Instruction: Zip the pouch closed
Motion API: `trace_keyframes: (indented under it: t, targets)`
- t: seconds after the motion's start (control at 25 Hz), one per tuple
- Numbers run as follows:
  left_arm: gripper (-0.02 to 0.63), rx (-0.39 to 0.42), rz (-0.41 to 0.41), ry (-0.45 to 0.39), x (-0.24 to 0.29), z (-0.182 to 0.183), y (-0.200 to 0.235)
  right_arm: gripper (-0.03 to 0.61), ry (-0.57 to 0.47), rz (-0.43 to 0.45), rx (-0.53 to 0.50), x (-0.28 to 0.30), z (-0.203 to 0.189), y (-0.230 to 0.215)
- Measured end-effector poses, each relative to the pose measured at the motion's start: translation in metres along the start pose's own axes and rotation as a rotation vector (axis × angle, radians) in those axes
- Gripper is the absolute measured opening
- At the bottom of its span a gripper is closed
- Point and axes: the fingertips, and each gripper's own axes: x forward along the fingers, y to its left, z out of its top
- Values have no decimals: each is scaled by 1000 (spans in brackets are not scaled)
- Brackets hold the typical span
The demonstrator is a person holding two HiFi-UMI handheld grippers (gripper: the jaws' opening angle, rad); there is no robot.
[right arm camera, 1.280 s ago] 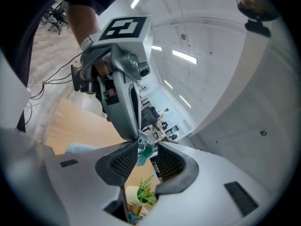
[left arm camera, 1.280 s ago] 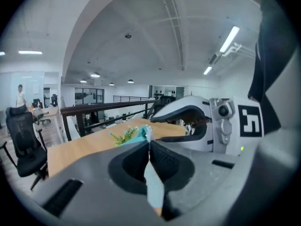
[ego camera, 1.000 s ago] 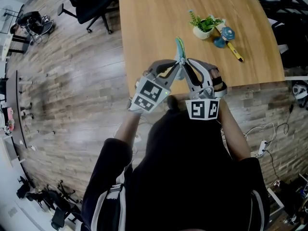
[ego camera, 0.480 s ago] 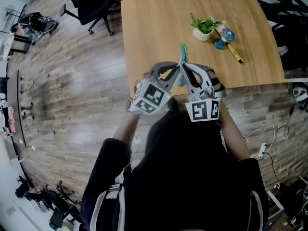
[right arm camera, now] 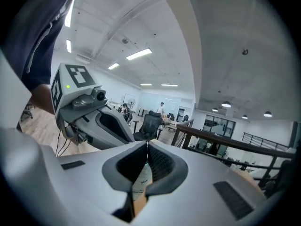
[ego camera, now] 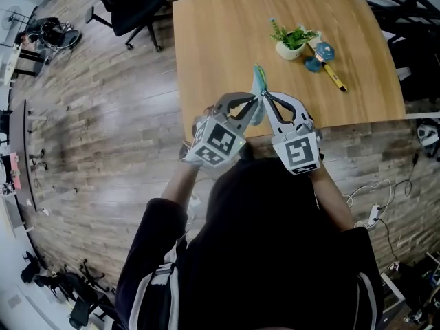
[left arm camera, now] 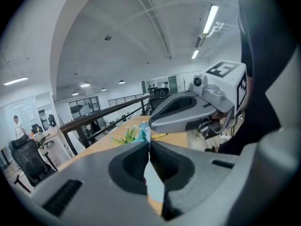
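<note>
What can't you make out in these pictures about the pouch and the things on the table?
- Thin teal fabric pouch: zipper and slider, head view, too small, covered by the left gripper and right gripper, whose jaws have just closed on it.
- Small blue objects beside the green potted plant: head view, too small to identify.

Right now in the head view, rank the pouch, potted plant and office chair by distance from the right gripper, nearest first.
1. Pouch: pinched in the fingers of the right gripper, over the near edge of the table.
2. Potted plant: farther back on the table, to the right.
3. Office chair: on the floor, far left.
</note>
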Motion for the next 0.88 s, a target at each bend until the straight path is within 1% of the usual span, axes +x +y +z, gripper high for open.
trace_keyframes:
  t: [0.12,0.24,0.44,0.56,0.76,0.88]
  targets:
    - [8,11,-4,4,1,-2,-2,18,5,-4,111,1,-5,-3]
    - [6,20,-8,3,2,-2,-4,18,11,-12,174,0,-8,-5]
    - [6,26,-16,-4,3,-1,-8,18,6,-16,229,-2,-12,-9]
    - [6,33,-20,-6,1,-1,-10,18,9,-41,267,-3,-16,-21]
    - [5,31,-22,-11,1,1,-11,18,20,-55,267,-6,-20,-33]
    - [6,32,-23,-15,0,2,-10,18,28,-80,291,-6,-26,-41]
